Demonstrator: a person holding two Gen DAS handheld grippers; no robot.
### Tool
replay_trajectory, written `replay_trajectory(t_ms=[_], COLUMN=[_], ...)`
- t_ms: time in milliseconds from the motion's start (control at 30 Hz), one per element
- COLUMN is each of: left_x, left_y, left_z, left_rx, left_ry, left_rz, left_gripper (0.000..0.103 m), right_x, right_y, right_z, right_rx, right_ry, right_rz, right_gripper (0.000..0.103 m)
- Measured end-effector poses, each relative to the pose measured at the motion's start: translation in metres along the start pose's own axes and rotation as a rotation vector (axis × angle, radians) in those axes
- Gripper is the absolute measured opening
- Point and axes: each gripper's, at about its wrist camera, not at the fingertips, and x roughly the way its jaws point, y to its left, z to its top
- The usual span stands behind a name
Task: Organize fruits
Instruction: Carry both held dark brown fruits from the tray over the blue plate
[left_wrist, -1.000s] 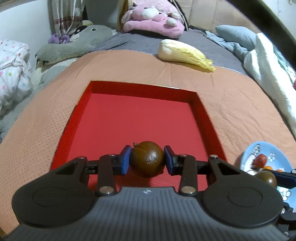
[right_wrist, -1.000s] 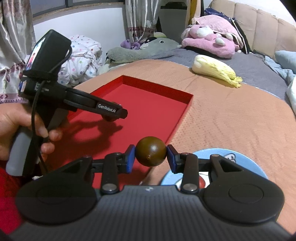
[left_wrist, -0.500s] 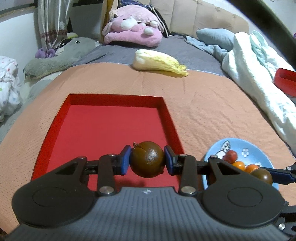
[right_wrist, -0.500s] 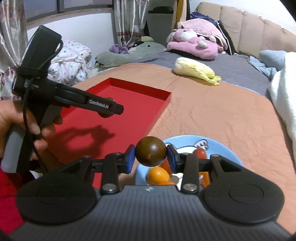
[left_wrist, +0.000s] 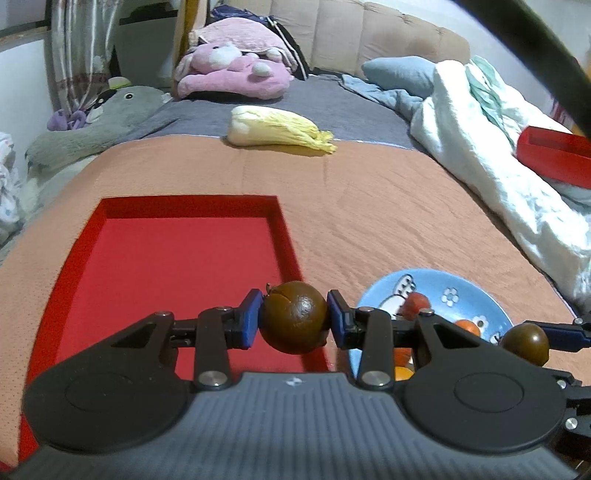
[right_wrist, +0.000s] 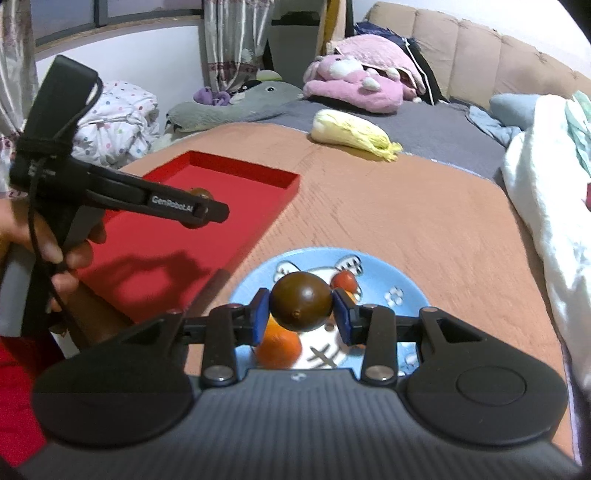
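My left gripper (left_wrist: 294, 319) is shut on a brown round fruit (left_wrist: 293, 315) with a small stem, held above the right near edge of the red tray (left_wrist: 166, 258). My right gripper (right_wrist: 301, 312) is shut on a second brown round fruit (right_wrist: 301, 301), held above the blue plate (right_wrist: 402, 291). The plate (left_wrist: 454, 291) carries a red fruit (right_wrist: 344, 280) and an orange fruit (right_wrist: 279, 345). In the right wrist view the left gripper (right_wrist: 197, 212) hovers over the red tray (right_wrist: 207, 218). In the left wrist view the right gripper's fruit (left_wrist: 524, 341) shows at the right edge.
A plush cabbage (left_wrist: 277, 127) lies at the far edge of the orange blanket (left_wrist: 369, 206). Pink (left_wrist: 229, 77) and grey (left_wrist: 96, 118) stuffed toys lie behind it. A white duvet (left_wrist: 498, 166) and a second red box (left_wrist: 554, 155) are at the right.
Both grippers have swung to the right with their fruits. The right gripper has moved from the tray's edge to above the blue plate. The left gripper now holds its fruit over the tray's right edge.
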Motion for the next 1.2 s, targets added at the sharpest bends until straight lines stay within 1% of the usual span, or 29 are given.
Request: replay_trajectory(t_ms=[267,367,533,700,800,967,1200], left_x=[0.002,0.005,0.013,0.022,0.028,0.036,0.036], left_y=[-0.022,-0.034,-0.059,-0.078,-0.084,-0.086,-0.087], left_z=[-0.005,-0.008,-0.016,-0.02,-0.021,-0.02,-0.018], left_rx=[0.042,0.059,0.134,0.162,0.173,0.183,0.193], left_ry=[0.004,0.012,0.03,0.032,0.041,0.051,0.033], left_rz=[-0.067,-0.111,-0.171,-0.25,-0.267,-0.272,-0.283], left_gripper=[0.044,0.044,0.044,0.044,0.044,0.045,0.045], right_x=[0.001,0.003,0.01,0.017,0.02,0.024,0.031], right_y=[-0.017,-0.025,-0.034,-0.032,-0.025,-0.022,-0.016], right_z=[-0.019,-0.025,-0.033,-0.037,-0.039,-0.038,-0.037], right_rx=[0.023,0.041,0.077,0.075,0.039,0.026,0.02], right_ry=[0.038,0.048,0.067,0.077,0.084,0.093,0.107], right_rz=[-0.03,-0.045,-0.059,-0.049,-0.042,-0.029,-0.012], right_gripper=[0.04,0.04,0.04,0.04,0.04,0.04,0.04])
